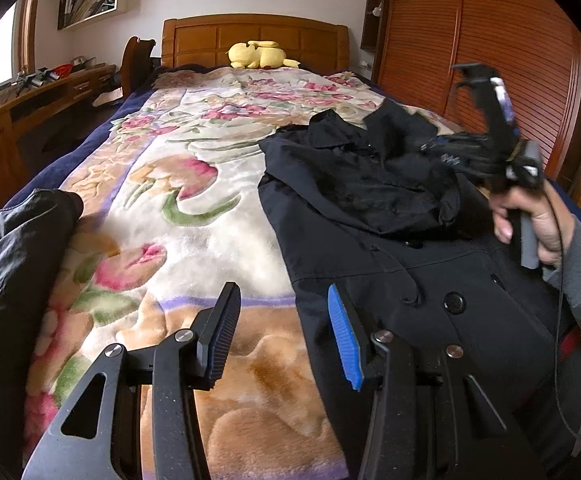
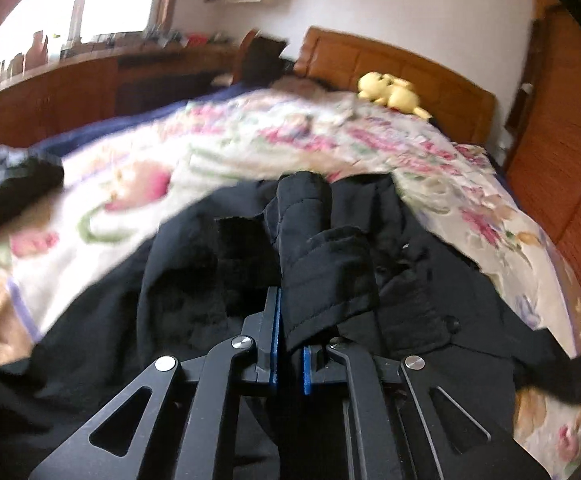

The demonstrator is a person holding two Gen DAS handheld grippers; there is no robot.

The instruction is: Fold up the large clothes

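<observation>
The left wrist view sits low over the foot of the bed (image 1: 194, 184), looking up its length toward the headboard (image 1: 254, 38), with the black coat (image 1: 390, 232) close on its right. The right wrist view hangs close above that coat (image 2: 218, 280), facing the same headboard (image 2: 406, 68) at a tilt. Both share the floral blanket (image 1: 210, 152) and yellow plush toy (image 1: 258, 55).

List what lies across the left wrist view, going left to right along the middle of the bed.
Dark garment at the left edge → floral blanket → black coat → right gripper, seen from the side, in the person's hand, its tips hidden behind the cloth it lifts.
</observation>
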